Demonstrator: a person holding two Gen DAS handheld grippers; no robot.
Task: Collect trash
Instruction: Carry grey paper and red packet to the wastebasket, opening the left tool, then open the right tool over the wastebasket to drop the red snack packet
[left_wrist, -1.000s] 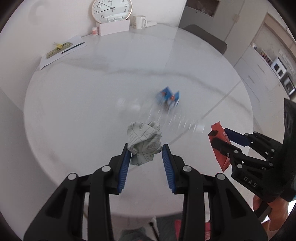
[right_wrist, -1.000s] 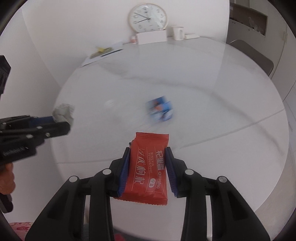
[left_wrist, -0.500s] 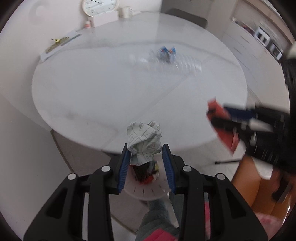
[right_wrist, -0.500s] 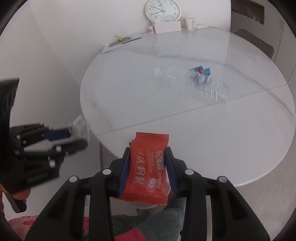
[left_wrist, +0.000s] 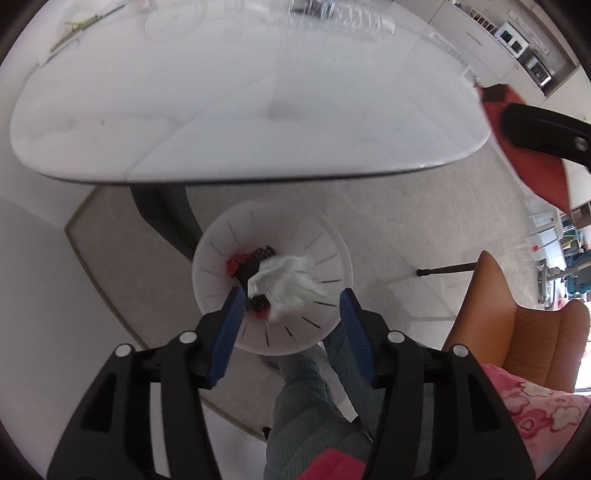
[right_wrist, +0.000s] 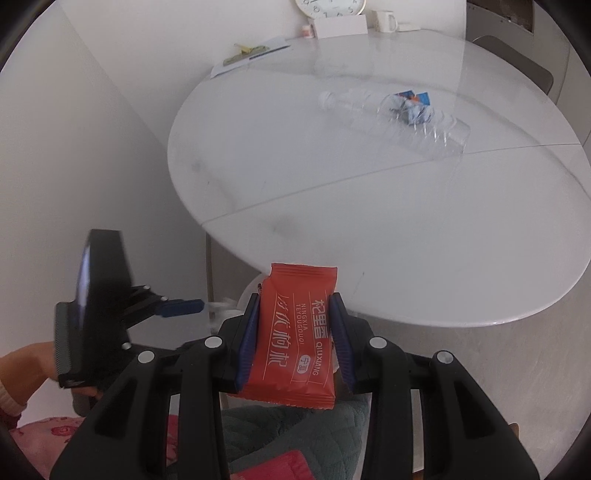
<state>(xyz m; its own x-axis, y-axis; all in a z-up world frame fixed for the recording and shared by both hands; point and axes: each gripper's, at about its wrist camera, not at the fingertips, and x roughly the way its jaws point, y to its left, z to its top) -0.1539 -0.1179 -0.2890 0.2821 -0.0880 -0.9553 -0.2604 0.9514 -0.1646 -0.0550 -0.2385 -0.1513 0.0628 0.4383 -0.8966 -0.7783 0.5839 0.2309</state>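
Observation:
My left gripper (left_wrist: 291, 301) hangs over a white round bin (left_wrist: 221, 243) on the floor, its jaws opening. The crumpled paper ball (left_wrist: 286, 284) is blurred and loose between the blue pads, over red and black trash inside the bin. My right gripper (right_wrist: 295, 314) is shut on a red snack wrapper (right_wrist: 295, 332), held near the table's front edge; the wrapper (left_wrist: 532, 162) also shows at the right of the left wrist view. A clear plastic bottle (right_wrist: 391, 114) with a blue label lies on the white round table (right_wrist: 369, 206).
Papers (right_wrist: 251, 55), a clock (right_wrist: 328, 5), a white box and a mug (right_wrist: 386, 20) stand at the table's far side by the wall. An orange armchair (left_wrist: 517, 332) is at right. The person's legs and a dark table leg (left_wrist: 162, 210) are beside the bin.
The left gripper moved off the table edge and down over the bin, then its jaws widened and the paper ball came free. The right gripper drew back toward the table's front edge, wrapper still held.

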